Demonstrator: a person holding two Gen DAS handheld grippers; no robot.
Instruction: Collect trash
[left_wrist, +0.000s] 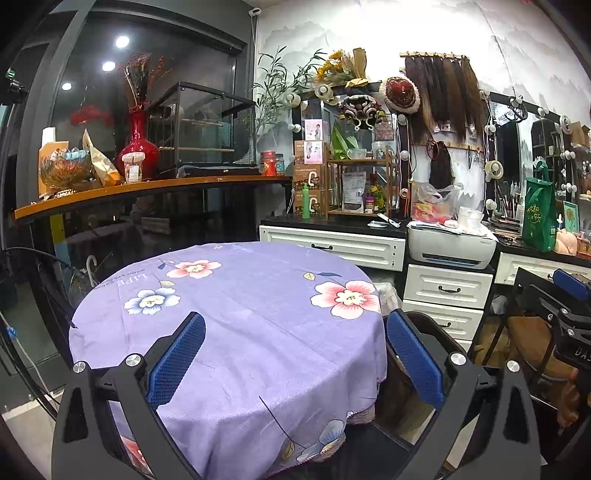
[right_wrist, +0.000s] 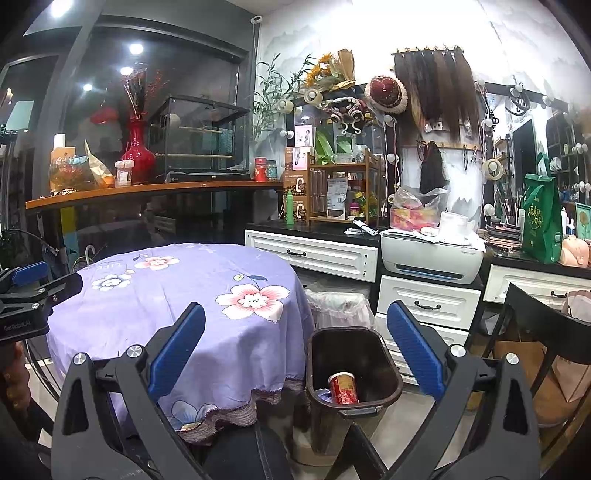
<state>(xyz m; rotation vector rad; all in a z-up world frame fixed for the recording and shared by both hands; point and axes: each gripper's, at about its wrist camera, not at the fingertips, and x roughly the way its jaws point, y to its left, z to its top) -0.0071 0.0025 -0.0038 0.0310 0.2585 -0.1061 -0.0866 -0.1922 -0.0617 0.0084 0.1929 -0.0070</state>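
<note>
A dark trash bin (right_wrist: 388, 391) stands on the floor to the right of the round table (right_wrist: 177, 291) with the purple flowered cloth. Inside it lie a red paper cup (right_wrist: 342, 387) and some pale scrap (right_wrist: 322, 394). My right gripper (right_wrist: 295, 354) is open and empty, held above the bin and the table's right edge. My left gripper (left_wrist: 295, 354) is open and empty over the table (left_wrist: 240, 314); its body also shows at the left of the right wrist view (right_wrist: 26, 299). The right gripper's body shows at the right edge of the left wrist view (left_wrist: 565, 306).
White drawer units (right_wrist: 428, 302) with a printer (right_wrist: 432, 254) stand behind the bin. A lace-covered bin (right_wrist: 340, 306) sits between table and drawers. A dark chair (right_wrist: 546, 332) is at the right. A wooden shelf (right_wrist: 147, 190) with a red vase (right_wrist: 138, 155) runs behind the table.
</note>
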